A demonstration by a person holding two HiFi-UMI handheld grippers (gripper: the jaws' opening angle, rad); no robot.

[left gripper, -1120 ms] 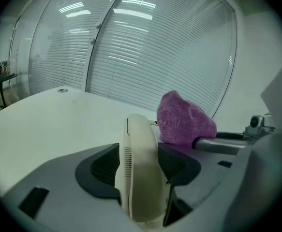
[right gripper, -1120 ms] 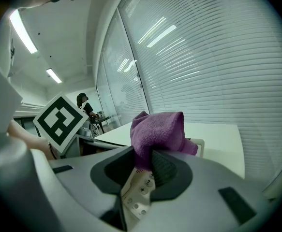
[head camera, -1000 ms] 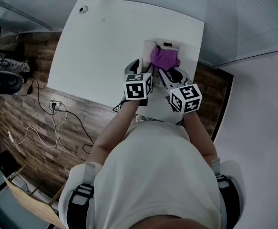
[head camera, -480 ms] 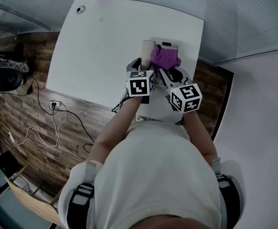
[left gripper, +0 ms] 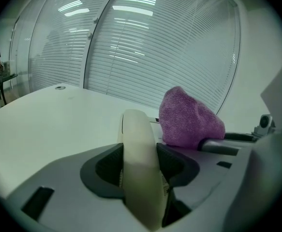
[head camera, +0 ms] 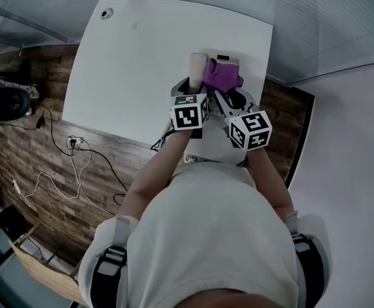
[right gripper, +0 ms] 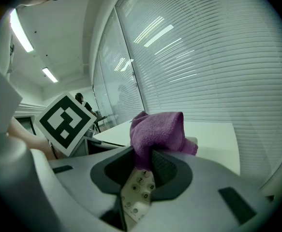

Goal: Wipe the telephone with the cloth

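A cream telephone (head camera: 228,61) sits at the white table's near right, its handset (head camera: 197,66) along its left side. My left gripper (head camera: 193,90) straddles the handset (left gripper: 136,129). Its jaws have just been closing, and the dark pads (left gripper: 107,166) now press on both sides of the handset. A purple cloth (head camera: 221,76) is bunched on the phone's top. My right gripper (head camera: 224,98) is shut on that cloth (right gripper: 157,129), just above the keypad (right gripper: 138,192). In the left gripper view the cloth (left gripper: 189,120) rises right of the handset.
The table (head camera: 135,63) has a round cable hole (head camera: 106,13) at its far left corner. Slatted glass walls stand behind and to the right. Wooden floor with a power strip and cables (head camera: 77,149) lies to the left. A person (right gripper: 78,99) stands far off.
The left gripper's marker cube has edged slightly toward the phone. The cloth and the right gripper stay where they were.
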